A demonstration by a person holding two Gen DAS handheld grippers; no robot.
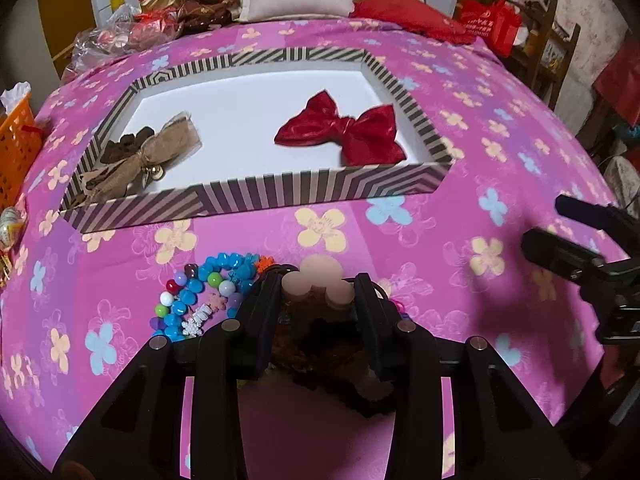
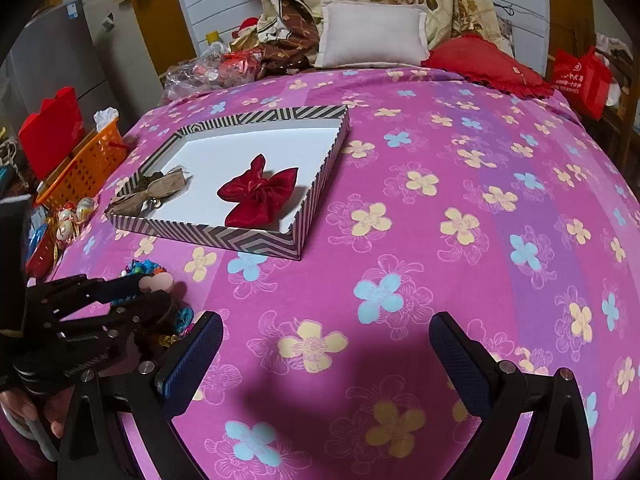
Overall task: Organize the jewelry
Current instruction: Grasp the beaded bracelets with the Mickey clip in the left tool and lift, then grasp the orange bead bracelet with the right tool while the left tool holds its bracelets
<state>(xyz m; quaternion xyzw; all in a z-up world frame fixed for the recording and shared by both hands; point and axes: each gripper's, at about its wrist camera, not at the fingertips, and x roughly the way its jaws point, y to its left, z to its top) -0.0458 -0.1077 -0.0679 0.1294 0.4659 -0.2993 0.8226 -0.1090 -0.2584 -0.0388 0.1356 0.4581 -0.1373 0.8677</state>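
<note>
Bed [image 2: 440, 200]: flowered pink sheet carries everything.
Tray [image 1: 256, 196]: far centre; red bow [image 1: 340, 130] and tan bow [image 1: 144, 156] inside.
Left tool [image 1: 318, 292]: I've clamped a brown hair clip [image 1: 320, 344] beside the beads [image 1: 200, 300]; I'd lift straight, clearing the rim.
Right tool [image 2: 326, 344]: spread wide, holding nothing.
Writing: red bag's [image 2: 580, 78] print unreadable.

Flowered bed [image 2: 460, 184]: striped tray [image 2: 256, 240], beads [image 1: 200, 300].
</note>
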